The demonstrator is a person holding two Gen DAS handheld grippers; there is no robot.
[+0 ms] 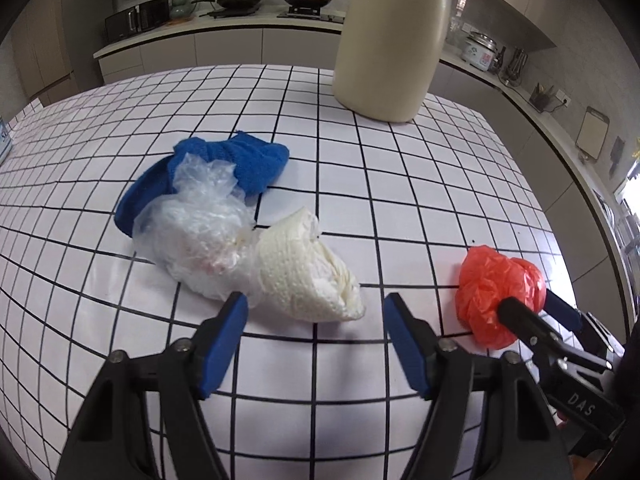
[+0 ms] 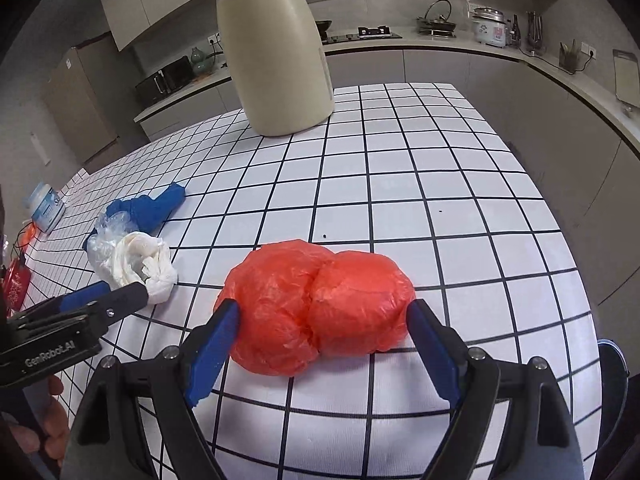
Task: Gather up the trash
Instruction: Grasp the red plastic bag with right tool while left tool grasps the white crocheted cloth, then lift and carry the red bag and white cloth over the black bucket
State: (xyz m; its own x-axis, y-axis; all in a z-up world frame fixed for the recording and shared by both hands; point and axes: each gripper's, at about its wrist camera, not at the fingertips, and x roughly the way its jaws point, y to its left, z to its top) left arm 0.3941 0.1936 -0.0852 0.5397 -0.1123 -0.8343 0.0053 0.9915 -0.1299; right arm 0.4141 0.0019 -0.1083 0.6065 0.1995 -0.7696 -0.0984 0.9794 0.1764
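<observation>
My left hand-held gripper [image 1: 316,312] hangs over the near part of the gridded worktop [image 1: 400,184] with its jaws apart. Its left blue pad sits just beside a crumpled clear plastic bag [image 1: 192,236], and a wad of white paper towel [image 1: 308,268] lies just ahead of the gap; I cannot tell whether either pad touches them. Behind those two lies a blue cloth [image 1: 244,160], partly under the clear bag.

My right hand-held gripper [image 2: 324,312] is spread wide, one blue pad on each side of a crumpled red plastic bag [image 2: 320,304] that rests on the worktop near its near edge. The pads stand right at the bag's sides, but I cannot tell whether they press it.

A tall cream jug [image 2: 276,60] stands upright toward the far edge. A small white jar [image 2: 46,206] sits by the left edge.
</observation>
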